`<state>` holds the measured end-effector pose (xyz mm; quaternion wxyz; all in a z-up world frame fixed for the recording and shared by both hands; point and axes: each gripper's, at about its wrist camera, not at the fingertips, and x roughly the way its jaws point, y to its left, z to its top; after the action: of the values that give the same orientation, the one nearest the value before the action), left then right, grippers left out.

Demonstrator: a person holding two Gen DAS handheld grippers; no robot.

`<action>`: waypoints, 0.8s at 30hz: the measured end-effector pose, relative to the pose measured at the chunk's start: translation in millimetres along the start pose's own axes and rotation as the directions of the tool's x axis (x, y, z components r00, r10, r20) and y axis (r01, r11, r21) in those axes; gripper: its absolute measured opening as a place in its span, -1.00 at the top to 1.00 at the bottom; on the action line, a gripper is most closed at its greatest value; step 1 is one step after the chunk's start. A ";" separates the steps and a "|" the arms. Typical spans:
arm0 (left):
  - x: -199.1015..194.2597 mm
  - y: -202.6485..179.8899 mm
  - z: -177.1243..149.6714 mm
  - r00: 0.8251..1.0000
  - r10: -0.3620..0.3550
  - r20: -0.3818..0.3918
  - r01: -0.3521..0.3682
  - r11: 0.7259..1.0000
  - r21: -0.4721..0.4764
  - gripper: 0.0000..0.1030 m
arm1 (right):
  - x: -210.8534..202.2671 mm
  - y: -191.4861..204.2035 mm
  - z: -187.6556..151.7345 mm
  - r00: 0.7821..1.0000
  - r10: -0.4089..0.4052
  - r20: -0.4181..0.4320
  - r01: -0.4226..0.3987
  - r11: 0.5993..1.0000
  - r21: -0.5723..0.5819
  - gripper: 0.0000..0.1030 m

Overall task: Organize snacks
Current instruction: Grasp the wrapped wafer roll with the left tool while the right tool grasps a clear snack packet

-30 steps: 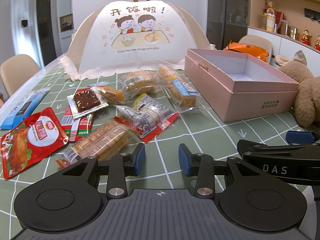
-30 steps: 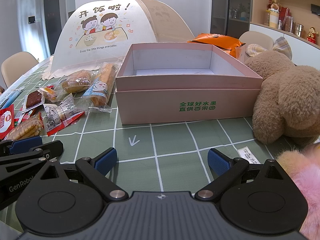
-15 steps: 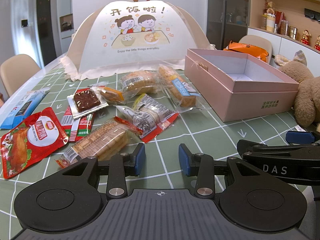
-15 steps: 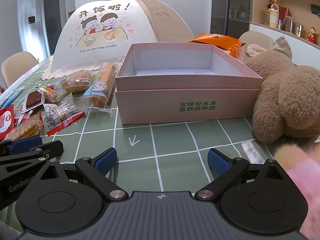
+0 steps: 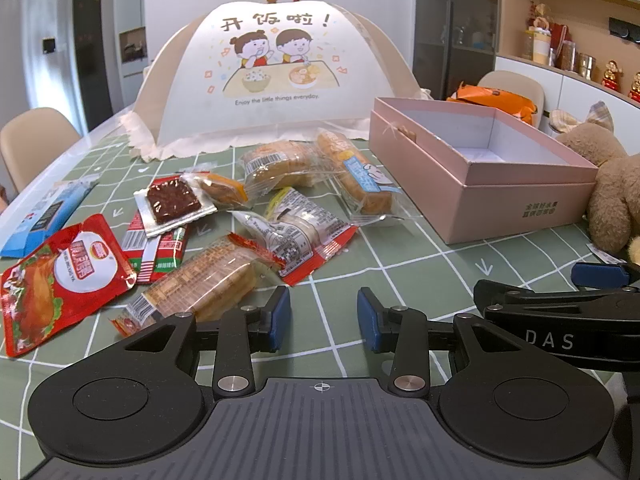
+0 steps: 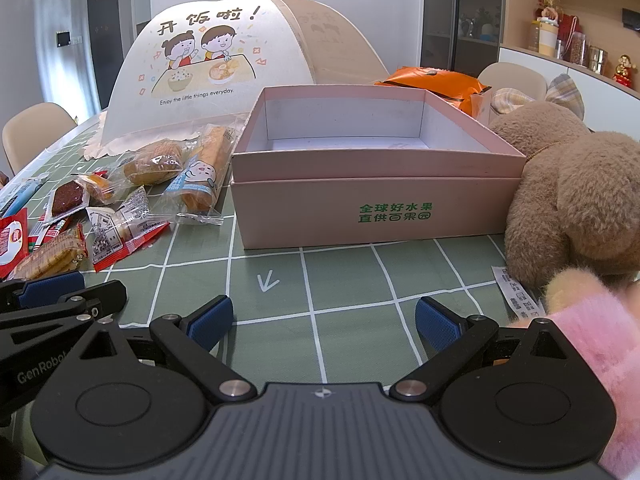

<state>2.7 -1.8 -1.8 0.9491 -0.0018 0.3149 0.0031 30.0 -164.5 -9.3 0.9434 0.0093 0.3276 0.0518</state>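
Note:
Several wrapped snacks lie on the green checked tablecloth: a red chicken pouch [image 5: 60, 276], a cracker pack [image 5: 200, 282], a clear cake pack with red edges [image 5: 298, 234], a dark brown square [image 5: 173, 202] and a long bread roll [image 5: 358, 178]. An open, empty pink box [image 5: 480, 168] stands to their right; it also shows in the right wrist view [image 6: 372, 168]. My left gripper [image 5: 324, 318] is open and empty, low over the cloth just in front of the cracker pack. My right gripper [image 6: 324, 320] is wide open and empty in front of the box.
A white food-cover tent [image 5: 276, 76] stands behind the snacks. A brown teddy bear [image 6: 576, 196] sits right of the box, with a pink fluffy thing [image 6: 600, 344] by my right finger. An orange bag [image 6: 436, 80] lies behind the box. A blue packet [image 5: 48, 212] lies far left.
Both grippers hold still. The pink fluffy thing at the right edge of the right wrist view has shifted slightly.

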 end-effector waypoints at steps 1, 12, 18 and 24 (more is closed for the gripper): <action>0.0 -0.1 0.0 1.000 0.000 0.000 0.000 1.000 0.000 0.17 | 0.1 0.3 -0.3 1.000 0.000 0.001 0.000 1.000 0.000 -0.92; -1.3 1.7 1.1 1.000 -0.021 -0.016 0.021 0.999 0.024 0.17 | -10.7 -0.5 4.4 0.990 0.056 -0.131 -0.063 0.997 -0.052 -0.93; -32.1 27.1 42.4 0.993 -0.116 -0.001 0.116 0.991 -0.073 0.18 | -15.3 -1.8 1.3 0.984 0.059 -0.169 -0.069 0.996 -0.056 -0.97; 43.7 35.0 133.9 0.948 -0.287 -0.141 0.243 0.934 -0.263 0.18 | -25.3 15.6 7.7 0.963 0.087 -0.255 -0.111 0.991 -0.079 -0.72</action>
<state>117.5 34.2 79.4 0.9017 -0.1602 0.3920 -0.0872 13.6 -151.5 13.2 0.8900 -0.0248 0.4405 0.1148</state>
